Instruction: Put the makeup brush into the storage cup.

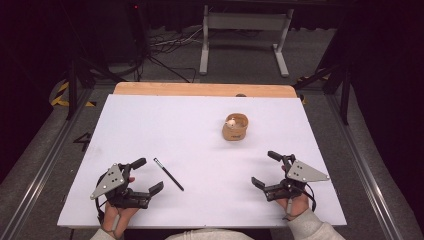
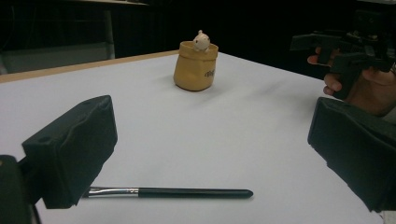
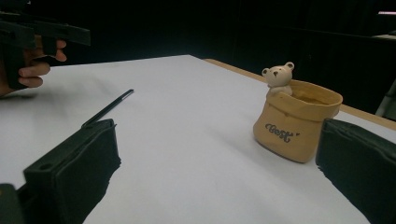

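**Two open grippers, a brush and a small pot on the white table**

In the high view, a thin black brush (image 1: 168,174) with a silver ferrule lies flat on the white table (image 1: 165,125), just beside the left gripper (image 1: 148,176); the jaws of this gripper stand wide apart and hold nothing; the right gripper (image 1: 265,169) is also wide and empty; a tan pot (image 1: 235,127) stands well apart, farther back.

In the left gripper view, the brush (image 2: 170,192) lies across the front between the two jaws, not touching them; the pot (image 2: 195,66), shaped like a sack, has a small bear figure (image 2: 201,41) at its rim.

In the right gripper view, the pot (image 3: 294,120) carries dark lettering; the bear figure (image 3: 279,78) leans over its edge; the inside looks otherwise empty.
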Motion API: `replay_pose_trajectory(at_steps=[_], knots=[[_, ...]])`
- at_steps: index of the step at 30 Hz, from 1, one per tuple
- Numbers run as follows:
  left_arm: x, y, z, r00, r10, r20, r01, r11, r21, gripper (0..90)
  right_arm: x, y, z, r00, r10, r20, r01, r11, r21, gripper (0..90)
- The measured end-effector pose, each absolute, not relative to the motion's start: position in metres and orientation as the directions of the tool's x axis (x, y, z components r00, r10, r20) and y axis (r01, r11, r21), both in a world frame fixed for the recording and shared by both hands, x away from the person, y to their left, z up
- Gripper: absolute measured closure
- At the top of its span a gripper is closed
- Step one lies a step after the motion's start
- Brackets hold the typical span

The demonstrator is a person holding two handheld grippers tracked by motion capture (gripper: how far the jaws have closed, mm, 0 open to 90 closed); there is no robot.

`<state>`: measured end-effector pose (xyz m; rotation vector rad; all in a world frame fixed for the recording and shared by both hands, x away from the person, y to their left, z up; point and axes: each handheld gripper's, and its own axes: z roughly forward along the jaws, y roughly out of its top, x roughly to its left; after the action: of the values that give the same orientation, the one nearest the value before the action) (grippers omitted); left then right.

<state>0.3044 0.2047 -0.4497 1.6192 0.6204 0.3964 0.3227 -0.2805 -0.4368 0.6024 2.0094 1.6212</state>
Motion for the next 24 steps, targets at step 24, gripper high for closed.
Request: replay_pose_trajectory(at_steps=[24], knots=[[0.312,0.206,-0.433,0.783,0.608,-0.131,0.175,-0.013,0.985,1.8,0.323,-0.281,-0.435,-0.795,0.602,-0.074,0.040,0.173,0.984,0.0]])
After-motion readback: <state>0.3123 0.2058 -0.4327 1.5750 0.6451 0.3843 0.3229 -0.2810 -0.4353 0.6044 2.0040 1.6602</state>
